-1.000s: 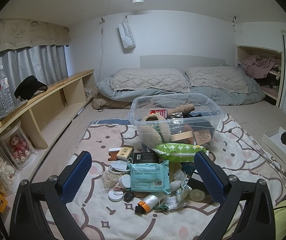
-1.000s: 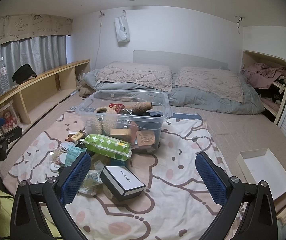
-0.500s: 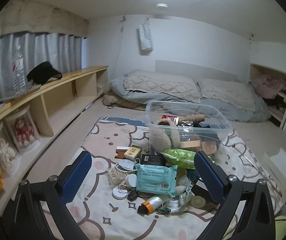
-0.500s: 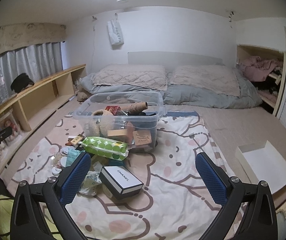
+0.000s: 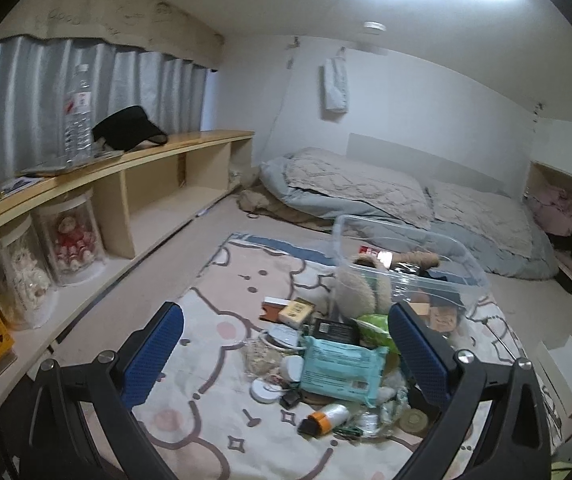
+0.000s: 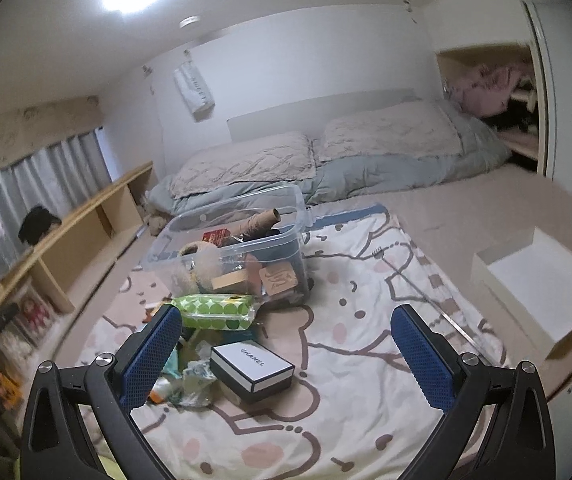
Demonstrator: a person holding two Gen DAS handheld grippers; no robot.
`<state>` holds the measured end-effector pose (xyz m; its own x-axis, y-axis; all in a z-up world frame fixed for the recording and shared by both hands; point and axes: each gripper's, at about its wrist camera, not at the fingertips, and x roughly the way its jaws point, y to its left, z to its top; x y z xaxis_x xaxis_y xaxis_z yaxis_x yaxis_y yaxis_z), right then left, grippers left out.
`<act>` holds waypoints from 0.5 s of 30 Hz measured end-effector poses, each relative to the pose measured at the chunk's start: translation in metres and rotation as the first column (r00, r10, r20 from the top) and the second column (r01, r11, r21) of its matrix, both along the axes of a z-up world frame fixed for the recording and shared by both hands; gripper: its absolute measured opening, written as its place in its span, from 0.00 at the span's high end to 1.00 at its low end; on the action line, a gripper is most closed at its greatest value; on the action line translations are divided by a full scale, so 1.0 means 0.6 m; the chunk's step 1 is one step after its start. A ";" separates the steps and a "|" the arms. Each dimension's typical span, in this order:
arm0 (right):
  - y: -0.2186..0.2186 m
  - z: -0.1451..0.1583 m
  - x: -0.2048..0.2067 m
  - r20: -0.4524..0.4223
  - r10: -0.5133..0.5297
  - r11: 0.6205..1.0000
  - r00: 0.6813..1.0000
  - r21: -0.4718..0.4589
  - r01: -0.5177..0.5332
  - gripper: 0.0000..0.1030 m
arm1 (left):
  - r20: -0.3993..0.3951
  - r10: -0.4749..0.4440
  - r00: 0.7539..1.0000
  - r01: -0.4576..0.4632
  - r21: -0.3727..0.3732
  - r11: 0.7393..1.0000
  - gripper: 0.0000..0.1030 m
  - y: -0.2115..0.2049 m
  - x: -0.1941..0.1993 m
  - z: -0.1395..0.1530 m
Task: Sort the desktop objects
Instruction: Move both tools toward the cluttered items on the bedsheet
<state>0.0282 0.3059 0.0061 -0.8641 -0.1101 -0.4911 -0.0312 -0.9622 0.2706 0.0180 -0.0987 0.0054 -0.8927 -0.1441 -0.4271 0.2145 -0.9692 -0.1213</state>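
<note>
Clear bin (image 6: 286,216) on the blanket (image 6: 345,380) — twine roll (image 6: 260,220), red box (image 6: 216,236) inside — both grippers wide, empty.

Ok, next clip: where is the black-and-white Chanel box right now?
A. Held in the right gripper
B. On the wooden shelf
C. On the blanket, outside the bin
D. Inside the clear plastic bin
C. In the right wrist view the Chanel box lies on the blanket, nearer the camera than the clear bin, and the right gripper is open and empty.

Storage bin (image 6: 242,236) on blanket (image 6: 365,360), boxed item (image 6: 252,368) before it, bedding (image 6: 365,152) behind
</note>
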 end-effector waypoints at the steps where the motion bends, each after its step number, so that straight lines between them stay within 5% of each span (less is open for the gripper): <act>1: 0.007 0.000 0.000 -0.003 -0.005 1.000 1.000 -0.017 0.004 0.00 | -0.003 0.017 1.000 -0.017 -0.007 1.000 0.00 -0.007 0.000 -0.001; 10: 0.062 -0.025 -0.014 -0.005 -0.042 0.993 0.999 -0.113 0.041 0.00 | -0.067 0.113 0.991 -0.123 -0.158 0.980 0.00 -0.047 -0.009 -0.031; 15: 0.086 -0.045 -0.031 0.018 -0.061 0.990 0.998 -0.128 0.062 0.00 | -0.043 0.040 0.998 -0.043 -0.079 0.996 0.00 -0.085 -0.033 -0.067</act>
